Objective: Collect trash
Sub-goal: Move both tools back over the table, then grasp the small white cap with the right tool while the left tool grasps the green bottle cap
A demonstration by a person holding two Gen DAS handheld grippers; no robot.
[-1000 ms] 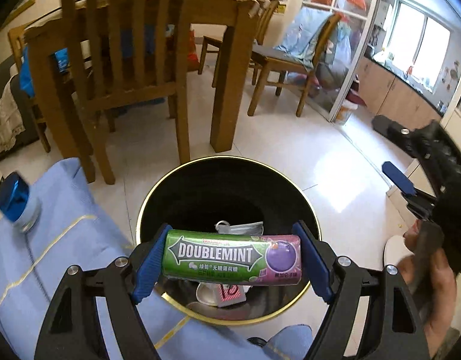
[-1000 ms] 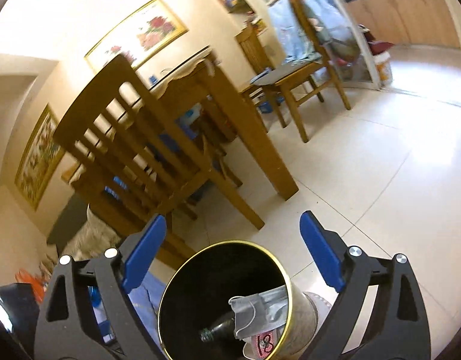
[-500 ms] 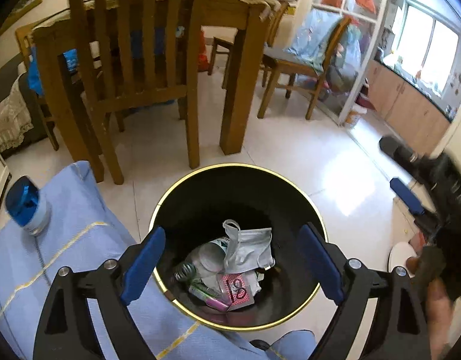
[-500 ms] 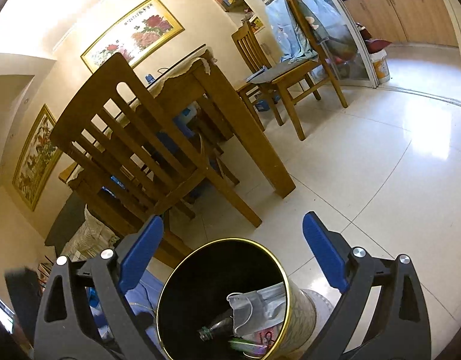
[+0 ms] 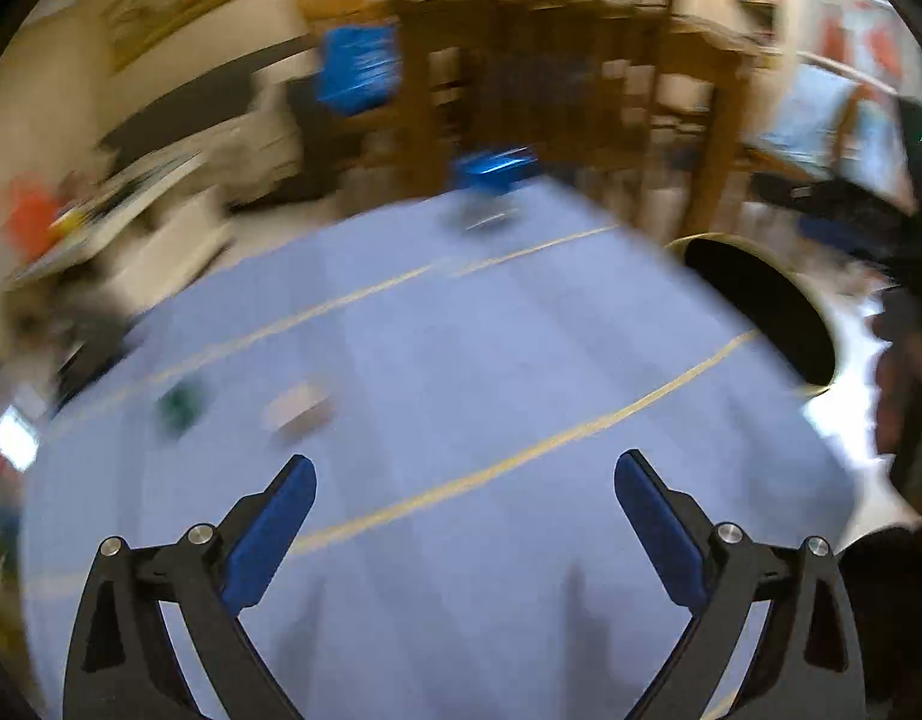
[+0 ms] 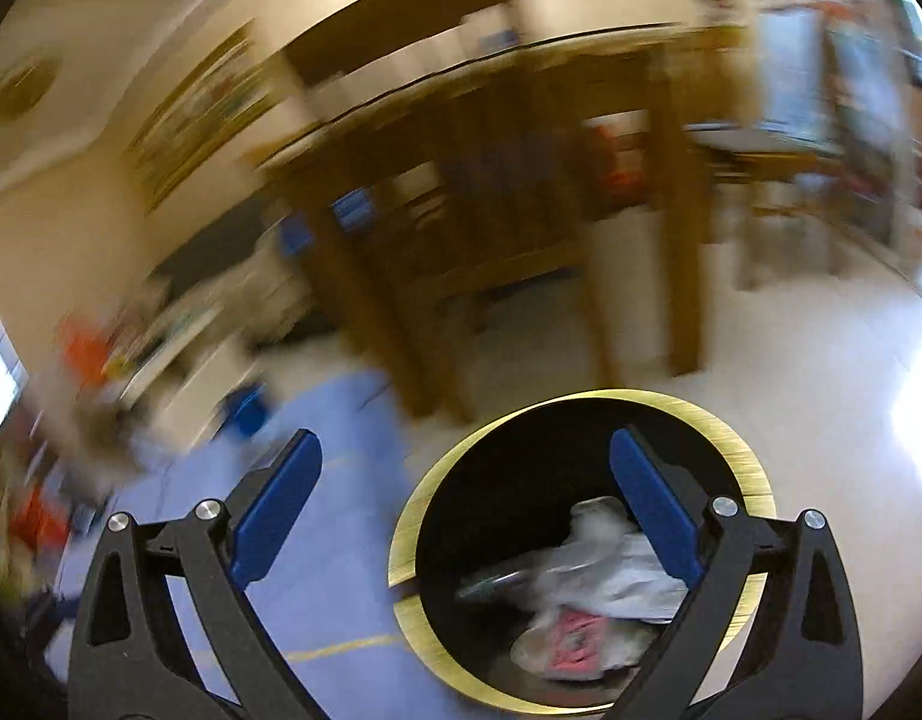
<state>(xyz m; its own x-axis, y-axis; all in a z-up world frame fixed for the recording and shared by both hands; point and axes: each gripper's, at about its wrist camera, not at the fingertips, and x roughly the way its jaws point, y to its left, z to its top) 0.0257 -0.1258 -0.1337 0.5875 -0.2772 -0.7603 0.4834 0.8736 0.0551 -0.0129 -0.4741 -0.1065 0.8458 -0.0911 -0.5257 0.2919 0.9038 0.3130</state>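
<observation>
Left wrist: blurred blue cloth [image 5: 461,372].

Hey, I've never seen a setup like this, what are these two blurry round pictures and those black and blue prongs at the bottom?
There is no robot here. A person holds a two-finger tool in each hand, and a wide-angle camera on each tool looks forward along its fingers. That is why each picture is round, and the blur comes from fast movement.

The left wrist picture shows the left hand-held gripper, open and holding nothing, over a blue cloth. On the cloth lie a small green item, a pale item and something blue at the far edge, all too blurred to name.

The right wrist picture shows the right hand-held gripper, also open and holding nothing, above a black bin with a gold rim. White crumpled trash lies inside.
</observation>
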